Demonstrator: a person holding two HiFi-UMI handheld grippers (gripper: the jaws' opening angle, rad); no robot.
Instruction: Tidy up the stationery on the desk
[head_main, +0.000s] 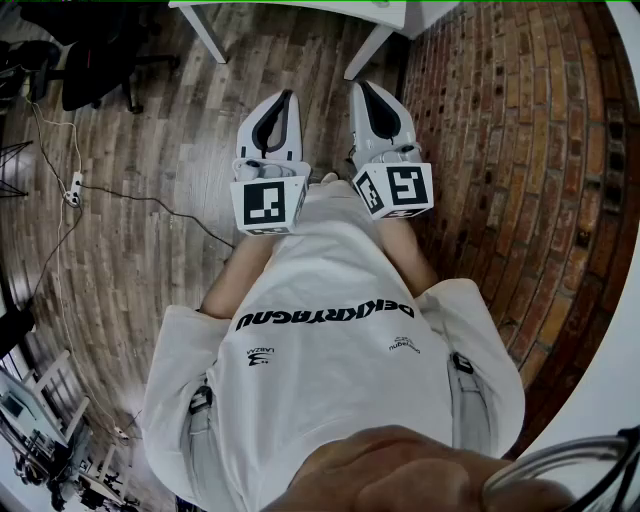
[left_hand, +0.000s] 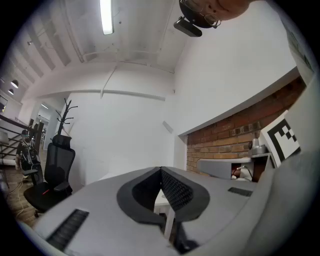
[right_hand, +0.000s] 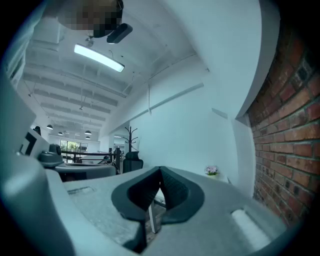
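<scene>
No stationery shows in any view. In the head view both grippers are held side by side in front of the person's white T-shirt, pointing level toward a white desk (head_main: 300, 6) at the top edge. My left gripper (head_main: 287, 95) is shut, its dark pads meeting at the tip with nothing between them (left_hand: 161, 171). My right gripper (head_main: 361, 85) is also shut and empty (right_hand: 160, 171). Below the closed tips, each gripper view shows only a white desk leg (left_hand: 169, 222).
A brick surface (head_main: 500, 130) runs along the right. A black office chair (head_main: 90, 60) stands at the upper left on the wooden floor, with a cable and power strip (head_main: 74, 190) beside it. A coat rack (left_hand: 65, 115) stands against the white wall.
</scene>
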